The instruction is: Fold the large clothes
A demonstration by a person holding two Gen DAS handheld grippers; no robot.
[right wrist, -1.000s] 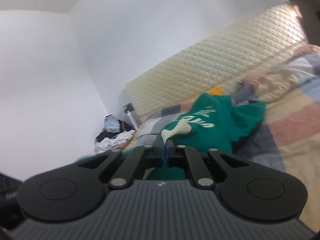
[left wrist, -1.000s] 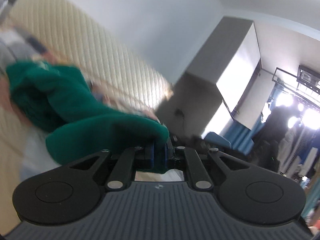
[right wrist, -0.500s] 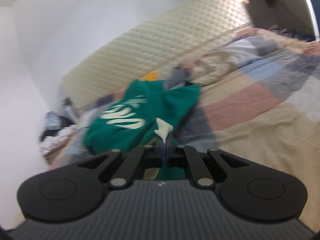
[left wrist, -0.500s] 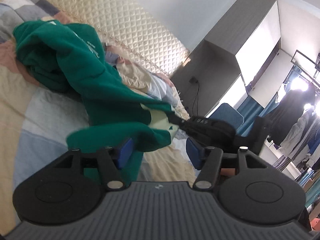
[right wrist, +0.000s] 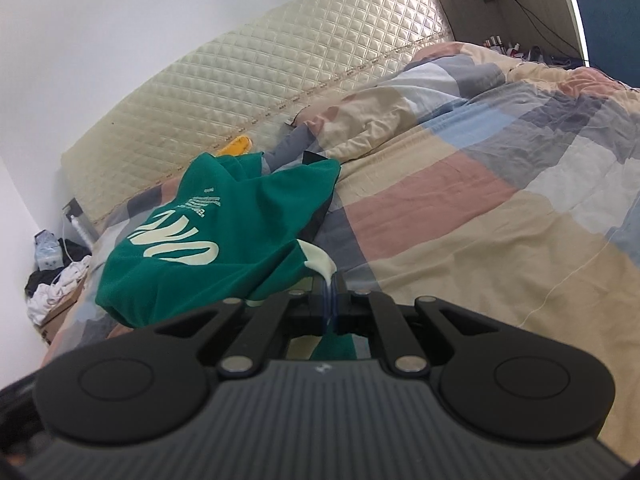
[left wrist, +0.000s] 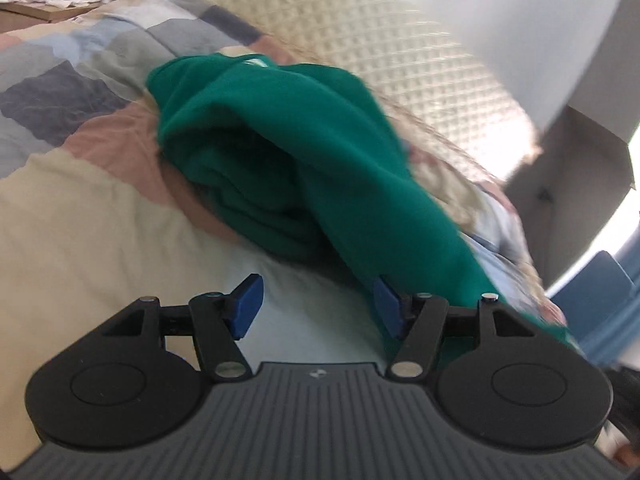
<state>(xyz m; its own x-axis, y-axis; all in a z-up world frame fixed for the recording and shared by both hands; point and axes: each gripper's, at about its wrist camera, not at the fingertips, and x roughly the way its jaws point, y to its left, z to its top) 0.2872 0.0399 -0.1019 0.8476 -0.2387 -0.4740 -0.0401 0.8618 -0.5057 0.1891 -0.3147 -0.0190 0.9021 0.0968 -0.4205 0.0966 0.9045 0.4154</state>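
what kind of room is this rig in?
A bedroom, most likely someone's home. The work surface is a bed with a patchwork quilt and a padded cream headboard; a green sweatshirt lies on it, and clothes are piled on the floor beside it.

A bedroom in a home is showing here: a big bed with a soft checked quilt [right wrist: 500, 200] is lying against a cream padded headboard [right wrist: 280, 92], and a messy clothes pile [right wrist: 56, 280] is sitting beside it

Green sweatshirt [right wrist: 224, 236], cream lettering; patchwork pastel quilt [right wrist: 480, 208]; cream quilted headboard [right wrist: 260, 80].
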